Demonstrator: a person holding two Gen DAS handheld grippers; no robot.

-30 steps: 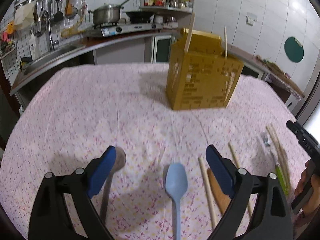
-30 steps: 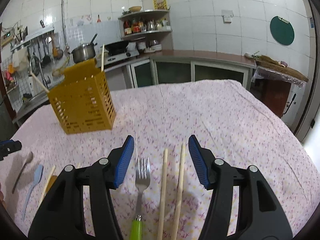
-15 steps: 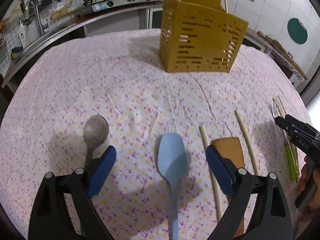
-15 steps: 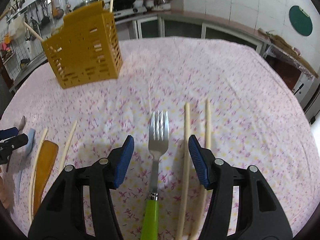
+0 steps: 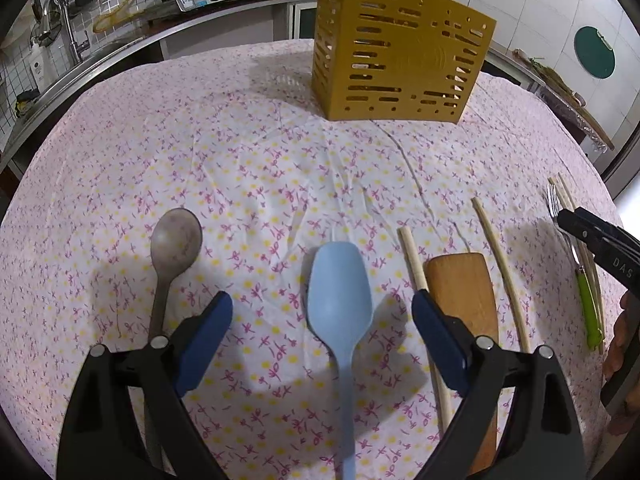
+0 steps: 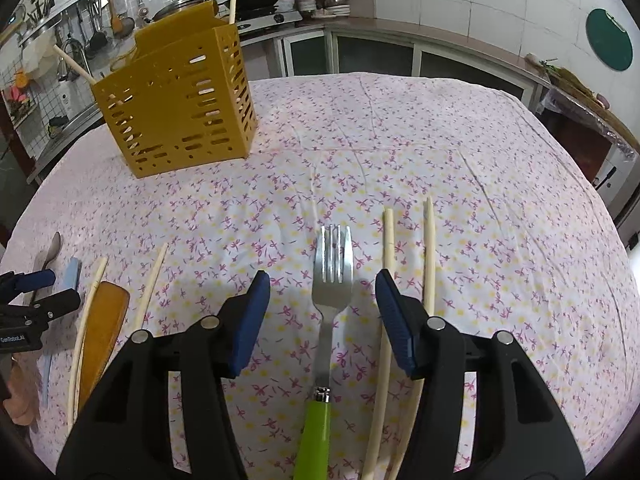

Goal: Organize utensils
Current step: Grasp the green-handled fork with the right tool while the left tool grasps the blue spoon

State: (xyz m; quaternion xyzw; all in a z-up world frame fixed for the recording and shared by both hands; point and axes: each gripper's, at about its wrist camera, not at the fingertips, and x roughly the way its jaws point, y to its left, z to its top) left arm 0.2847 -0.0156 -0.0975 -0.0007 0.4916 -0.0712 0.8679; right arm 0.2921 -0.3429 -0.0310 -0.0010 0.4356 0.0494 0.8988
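A table is covered with a white cloth with little pink and yellow flowers point(image 5: 248, 168). At the far side stands a yellow plastic box with slots point(image 5: 396, 56), and two pale wooden sticks poke up out of it.

The left gripper point(image 5: 322, 334) points down over the near part of the cloth. Its blue pads are wide apart and hold nothing. A light blue plastic spoon point(image 5: 340, 296) lies flat between them, its bowl pointing away, and neither pad touches it. Just left of the left pad lies a grey metal spoon point(image 5: 174, 244), partly hidden under the gripper. Just right of the right pad lies a pale wooden chopstick point(image 5: 414, 260), then a flat brown wooden spatula point(image 5: 464, 288) beside it, then another pale chopstick point(image 5: 496, 256).

The right gripper point(image 6: 322, 316) points down farther to the right. Its blue pads are closing in. A metal fork with a green plastic handle point(image 6: 332, 280) lies flat between them, prongs pointing away, and the pads do not touch it yet. Just right of the fork lie two long pale chopsticks point(image 6: 388, 248) side by side. The nearer one runs under the right pad.

At the far right edge of the left view, part of a person's hand point(image 5: 624, 360) holds the right gripper.
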